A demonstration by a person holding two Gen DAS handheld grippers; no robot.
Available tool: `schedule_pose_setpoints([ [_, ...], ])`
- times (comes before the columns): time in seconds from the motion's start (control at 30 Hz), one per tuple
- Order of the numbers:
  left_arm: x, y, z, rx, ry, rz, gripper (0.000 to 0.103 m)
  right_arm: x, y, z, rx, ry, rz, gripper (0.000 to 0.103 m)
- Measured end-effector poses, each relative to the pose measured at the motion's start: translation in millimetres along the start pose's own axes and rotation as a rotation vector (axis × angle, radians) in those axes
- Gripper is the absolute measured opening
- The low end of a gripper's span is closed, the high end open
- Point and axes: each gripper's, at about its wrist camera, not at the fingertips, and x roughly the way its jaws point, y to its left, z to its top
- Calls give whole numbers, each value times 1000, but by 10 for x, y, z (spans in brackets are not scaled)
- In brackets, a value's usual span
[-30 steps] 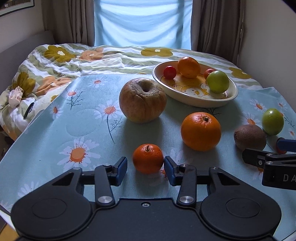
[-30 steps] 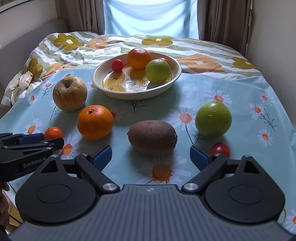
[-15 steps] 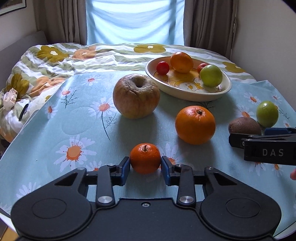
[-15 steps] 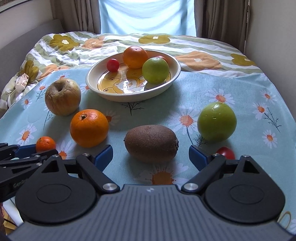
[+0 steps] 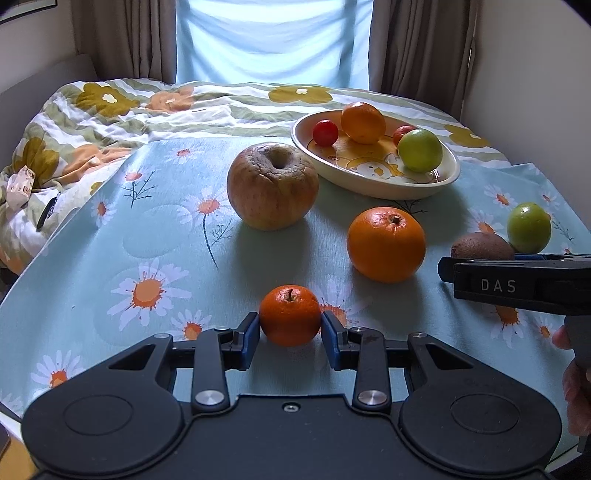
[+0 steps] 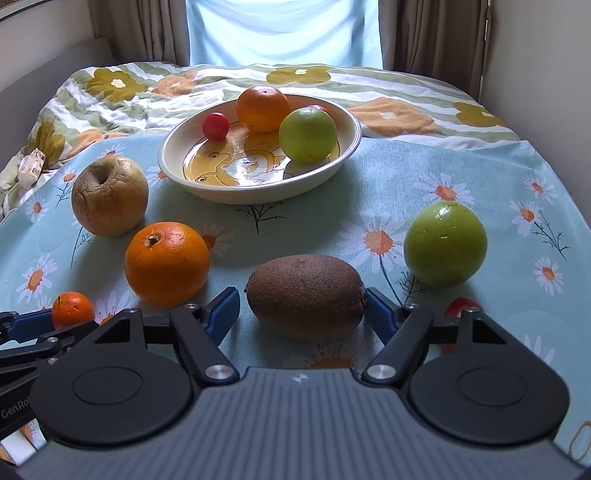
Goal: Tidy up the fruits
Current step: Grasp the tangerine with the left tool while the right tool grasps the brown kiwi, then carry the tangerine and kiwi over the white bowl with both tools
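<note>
A bedroom in a home. A bed with a flowered quilt fills the middle of the frame. Brown curtains hang at a bright window along the top, and a picture frame corner shows at upper left on the plain wall.

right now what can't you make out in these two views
- Second red fruit in the bowl: right wrist view shows only a sliver, behind the lime.
- Small red fruit near the right gripper: mostly behind its finger, kind unclear.
- Kiwi: left wrist view, lower part behind the right gripper.
- Left gripper on the mandarin: right wrist view cuts it off at the edge.
</note>
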Motion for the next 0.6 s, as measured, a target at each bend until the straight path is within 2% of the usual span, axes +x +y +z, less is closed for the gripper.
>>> schedule_pose_setpoints([
  [0.23, -57, 12, 38, -8, -12, 0, 40, 4, -12, 30, 11, -4, -16, 79],
  [0.6, -275, 20, 132, -14, -46, 3, 40, -203, -18, 113, 11, -26, 12, 78],
])
